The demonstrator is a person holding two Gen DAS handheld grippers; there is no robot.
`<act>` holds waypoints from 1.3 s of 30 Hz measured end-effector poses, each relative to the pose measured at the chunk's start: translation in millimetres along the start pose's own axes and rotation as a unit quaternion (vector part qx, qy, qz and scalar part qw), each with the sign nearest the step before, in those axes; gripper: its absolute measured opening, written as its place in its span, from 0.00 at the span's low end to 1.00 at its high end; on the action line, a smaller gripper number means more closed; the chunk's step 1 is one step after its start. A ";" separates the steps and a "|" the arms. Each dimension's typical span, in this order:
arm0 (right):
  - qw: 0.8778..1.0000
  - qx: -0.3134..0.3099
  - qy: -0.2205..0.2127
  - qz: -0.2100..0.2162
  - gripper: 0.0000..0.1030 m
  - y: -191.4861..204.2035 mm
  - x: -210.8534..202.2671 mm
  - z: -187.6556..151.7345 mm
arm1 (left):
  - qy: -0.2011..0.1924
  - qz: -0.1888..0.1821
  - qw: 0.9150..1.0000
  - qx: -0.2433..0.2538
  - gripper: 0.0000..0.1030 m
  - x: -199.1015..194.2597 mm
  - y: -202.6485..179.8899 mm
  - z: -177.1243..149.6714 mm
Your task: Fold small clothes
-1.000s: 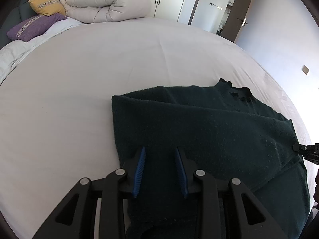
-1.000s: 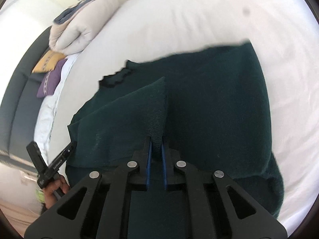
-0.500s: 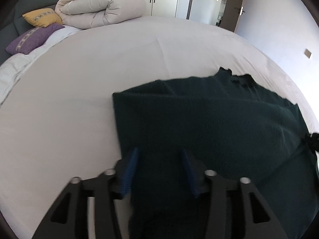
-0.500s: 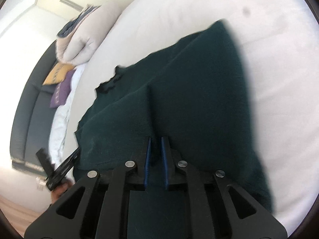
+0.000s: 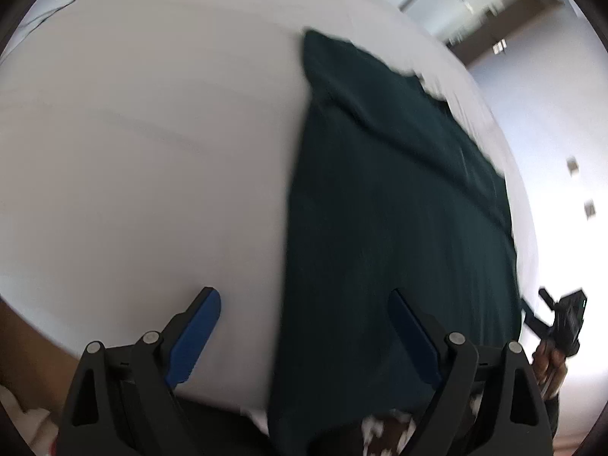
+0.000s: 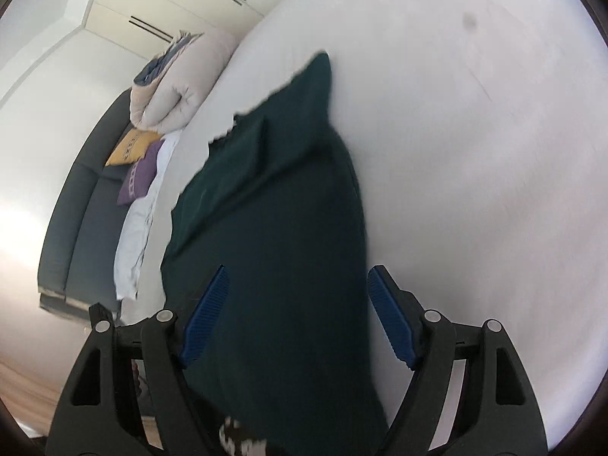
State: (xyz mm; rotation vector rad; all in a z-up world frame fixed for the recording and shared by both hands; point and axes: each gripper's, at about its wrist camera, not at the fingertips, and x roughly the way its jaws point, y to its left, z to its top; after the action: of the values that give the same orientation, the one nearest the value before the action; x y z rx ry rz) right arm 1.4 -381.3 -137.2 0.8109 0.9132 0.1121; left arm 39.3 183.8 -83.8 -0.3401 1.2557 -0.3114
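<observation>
A dark green knit garment point(image 5: 399, 209) lies folded into a long strip on the white bed point(image 5: 152, 152). My left gripper point(image 5: 304, 336) hovers over its near end with jaws opening wide. The garment's left edge runs between the blue pads point(image 5: 197, 334), which do not touch it. In the right wrist view the same garment point(image 6: 281, 228) stretches away from my right gripper point(image 6: 300, 319). Its jaws are also opening, the cloth lies below them and is not pinched. The right gripper point(image 5: 562, 326), held by a hand, shows at the right edge of the left wrist view.
A rolled beige duvet point(image 6: 178, 83), a yellow pillow point(image 6: 131, 148) and a purple pillow point(image 6: 138, 178) sit at the bed's head by a dark headboard point(image 6: 72, 220). White wardrobe doors point(image 6: 171, 11) stand behind. A brown door frame point(image 5: 490, 34) is far right.
Both grippers let go of the garment and opened wide. Both drew back toward the bed's near edge. The lifted flap now lies flat, leaving the garment narrower.
</observation>
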 end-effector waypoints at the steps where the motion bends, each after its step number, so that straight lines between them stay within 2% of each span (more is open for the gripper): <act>1: 1.000 0.000 0.005 -0.001 0.73 -2.5 -3.1 -6.9 | 0.012 0.001 1.000 0.008 0.86 0.9 -4.1 -5.7; 7: 0.999 0.011 0.028 0.023 0.67 -14.2 -18.2 -38.6 | 0.074 -0.010 0.997 0.027 0.81 16.2 -10.0 -33.2; 12: 0.998 0.003 0.057 0.031 0.63 -18.0 -25.7 -61.4 | 0.082 -0.024 0.996 0.015 0.71 19.2 -2.3 -35.1; 17: 0.997 0.006 0.073 0.037 0.61 -24.1 -34.9 -73.6 | 0.103 -0.022 0.994 0.042 0.71 24.5 -6.9 -36.9; 19: 0.996 0.009 0.078 0.037 0.60 -27.2 -37.7 -76.2 | 0.107 -0.017 0.993 0.048 0.67 26.3 -8.4 -35.5; 21: 0.996 0.010 0.085 0.036 0.59 -28.3 -39.4 -79.4 | 0.110 0.006 0.992 0.056 0.47 28.4 -9.3 -34.4; 22: 0.995 0.009 0.089 0.034 0.59 -28.4 -41.0 -82.6 | 0.112 0.010 0.992 0.055 0.42 27.8 -7.6 -33.6; 24: 0.995 0.004 0.096 0.030 0.59 -27.5 -41.2 -83.2 | 0.120 0.001 0.992 0.048 0.18 24.0 3.2 -34.2; 26: 0.994 0.005 0.101 0.028 0.59 -29.5 -42.1 -81.3 | 0.133 -0.012 0.990 0.042 0.09 25.4 8.8 -35.8; 31: 0.993 0.007 0.115 0.016 0.59 -31.7 -44.2 -84.1 | 0.131 -0.012 0.990 0.051 0.06 23.2 5.7 -40.3; 39: 0.991 -0.008 0.128 -0.033 0.59 -37.7 -48.3 -87.6 | 0.110 -0.025 0.992 0.054 0.05 13.2 6.7 -44.1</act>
State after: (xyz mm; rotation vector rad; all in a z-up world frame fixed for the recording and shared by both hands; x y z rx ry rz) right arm -102.9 -377.2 -160.5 0.7613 1.1793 0.1672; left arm 1.0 181.0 -110.1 -0.2498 1.4419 -0.4682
